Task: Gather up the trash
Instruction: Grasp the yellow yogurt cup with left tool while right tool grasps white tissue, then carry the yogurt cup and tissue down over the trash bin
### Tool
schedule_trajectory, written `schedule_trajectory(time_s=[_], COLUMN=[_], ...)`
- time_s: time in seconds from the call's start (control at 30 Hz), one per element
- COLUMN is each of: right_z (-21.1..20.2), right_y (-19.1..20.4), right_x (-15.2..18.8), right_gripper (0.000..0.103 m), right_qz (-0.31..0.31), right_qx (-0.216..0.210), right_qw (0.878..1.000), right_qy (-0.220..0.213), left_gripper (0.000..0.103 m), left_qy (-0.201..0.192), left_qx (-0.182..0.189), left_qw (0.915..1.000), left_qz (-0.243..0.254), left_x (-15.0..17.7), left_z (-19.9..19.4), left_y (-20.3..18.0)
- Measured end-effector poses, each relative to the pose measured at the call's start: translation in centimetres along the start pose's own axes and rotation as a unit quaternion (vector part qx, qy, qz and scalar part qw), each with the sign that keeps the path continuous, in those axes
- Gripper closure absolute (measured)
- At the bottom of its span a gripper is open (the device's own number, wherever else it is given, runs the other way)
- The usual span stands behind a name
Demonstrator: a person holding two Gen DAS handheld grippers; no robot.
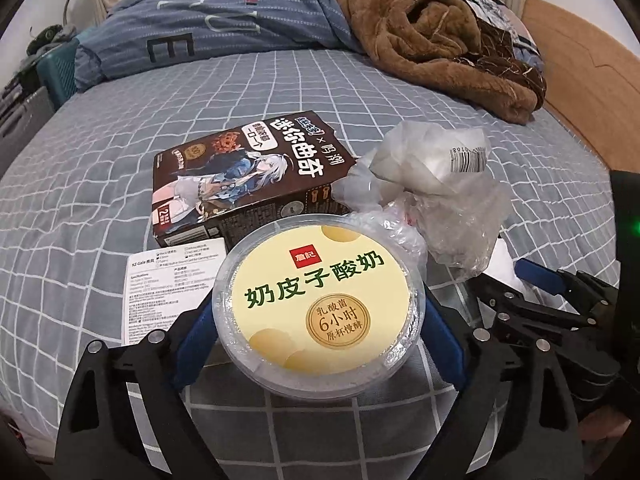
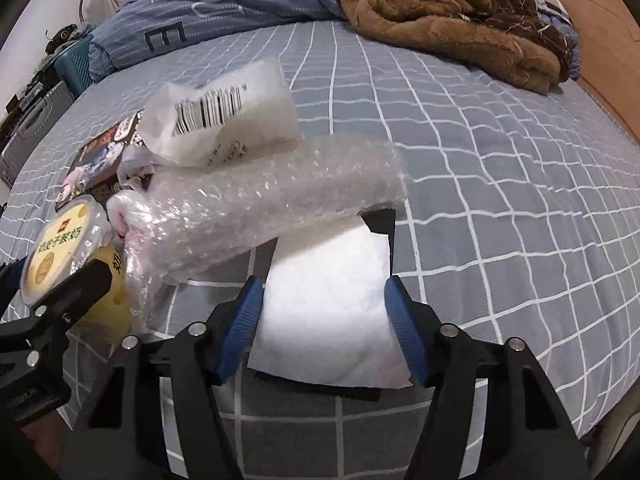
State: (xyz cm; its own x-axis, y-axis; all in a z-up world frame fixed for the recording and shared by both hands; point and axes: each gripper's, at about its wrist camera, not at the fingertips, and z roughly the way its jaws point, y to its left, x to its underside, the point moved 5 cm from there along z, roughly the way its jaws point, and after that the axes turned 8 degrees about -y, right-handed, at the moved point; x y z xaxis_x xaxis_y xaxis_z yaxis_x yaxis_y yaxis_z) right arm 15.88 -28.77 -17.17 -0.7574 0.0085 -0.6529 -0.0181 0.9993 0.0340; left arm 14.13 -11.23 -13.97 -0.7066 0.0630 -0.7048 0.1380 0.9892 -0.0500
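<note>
My left gripper [image 1: 320,312] is shut on a round yoghurt cup [image 1: 318,302] with a cream label, its blue pads [image 1: 192,344] pressing both sides; the cup also shows in the right wrist view [image 2: 60,248]. Behind it lie a dark cookie box [image 1: 240,176], a white leaflet [image 1: 168,280], a white barcoded bag [image 1: 432,152] and crumpled bubble wrap [image 1: 452,216]. My right gripper [image 2: 324,312] is open, its pads either side of a white box [image 2: 332,308] on the bed. Bubble wrap [image 2: 260,208] and the barcoded bag [image 2: 224,116] lie just beyond it.
Everything rests on a grey checked bedsheet [image 2: 500,184]. A blue duvet [image 1: 208,28] and a brown fleece blanket [image 1: 436,36] lie at the far end. A wooden bed frame [image 1: 580,64] runs along the right. Cases and a teal basket [image 1: 56,68] stand at the left.
</note>
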Motion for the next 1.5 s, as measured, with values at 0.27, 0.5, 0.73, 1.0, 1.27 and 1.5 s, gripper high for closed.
schedule_trajectory(time_s=[0.27, 0.5, 0.73, 1.0, 1.27, 1.5], right_z=[0.0, -0.7, -2.1, -3.8, -6.9, -8.5], right_y=[0.4, 0.4, 0.0, 0.1, 0.3, 0.2], right_x=[0.2, 0.0, -0.3, -0.4, -0.7, -0.5], right_gripper=[0.077, 0.094, 0.094, 0.094, 0.094, 0.094], right_qz=[-0.003, 0.004, 0.008, 0.004, 0.000, -0.001], right_qx=[-0.023, -0.031, -0.034, -0.038, -0.048, -0.050], right_qw=[1.000, 0.999, 0.999, 0.999, 0.998, 0.998], right_qy=[0.010, 0.007, 0.000, -0.009, -0.033, -0.045], left_gripper=[0.016, 0.016, 0.016, 0.016, 0.016, 0.016], left_qy=[-0.005, -0.015, -0.020, -0.018, -0.034, -0.046], left_qx=[-0.001, -0.002, -0.004, -0.003, -0.003, -0.002], left_qw=[1.0000, 0.9999, 0.9998, 0.9998, 0.9994, 0.9988], left_qz=[0.001, 0.000, 0.004, 0.001, 0.006, 0.014], left_x=[0.0, -0.1, -0.2, -0.2, -0.5, -0.3], left_z=[-0.1, -0.7, -1.7, -2.6, -4.9, -7.1], left_y=[0.0, 0.0, -0.1, -0.1, -0.2, -0.3])
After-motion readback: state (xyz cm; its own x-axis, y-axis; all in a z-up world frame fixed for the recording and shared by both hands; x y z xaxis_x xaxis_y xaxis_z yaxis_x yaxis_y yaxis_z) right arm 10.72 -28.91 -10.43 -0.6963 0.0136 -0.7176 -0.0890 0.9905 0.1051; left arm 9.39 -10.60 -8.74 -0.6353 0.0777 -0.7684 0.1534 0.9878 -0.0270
